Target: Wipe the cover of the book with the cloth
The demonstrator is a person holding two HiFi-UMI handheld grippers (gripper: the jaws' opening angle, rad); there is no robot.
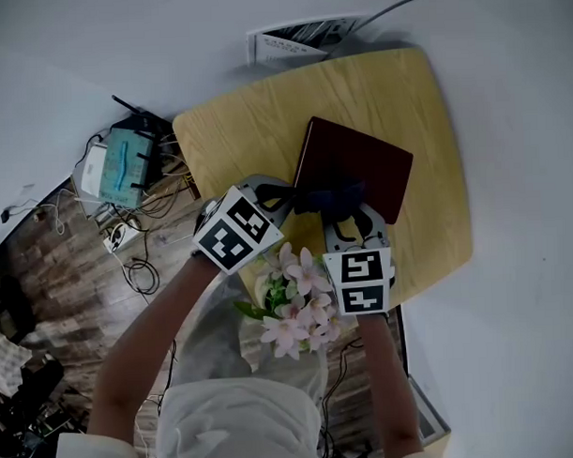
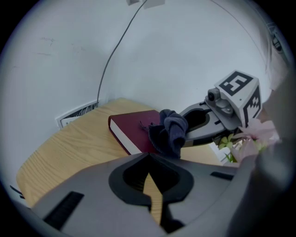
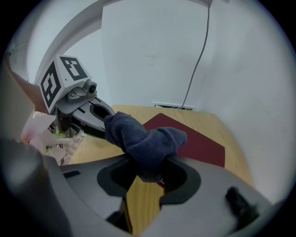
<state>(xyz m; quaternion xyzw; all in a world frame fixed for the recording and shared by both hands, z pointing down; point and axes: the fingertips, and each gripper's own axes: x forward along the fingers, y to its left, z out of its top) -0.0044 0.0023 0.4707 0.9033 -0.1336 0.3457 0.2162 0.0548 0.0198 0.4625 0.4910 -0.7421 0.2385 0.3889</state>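
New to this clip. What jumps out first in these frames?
The dark blue cloth bunched in the right gripper, at the near edge of the dark red book on the yellow wooden table. Then the pink flowers close to the person, between the two grippers; the left gripper is shut and empty.

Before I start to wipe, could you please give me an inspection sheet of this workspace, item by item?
Surface: light wooden table, no stains seen.
Job's things: dark red book closed, lying flat; dark blue cloth bunched over the book's near edge, contact unclear.
Clutter: pink flowers at the table's near side.
Grippers: right gripper shut on the cloth; left gripper shut, empty, beside the book.
Cables: one wall cable behind the table; tangled floor cables on the left.
Surroundings: white wall; wood floor with electronic boxes.
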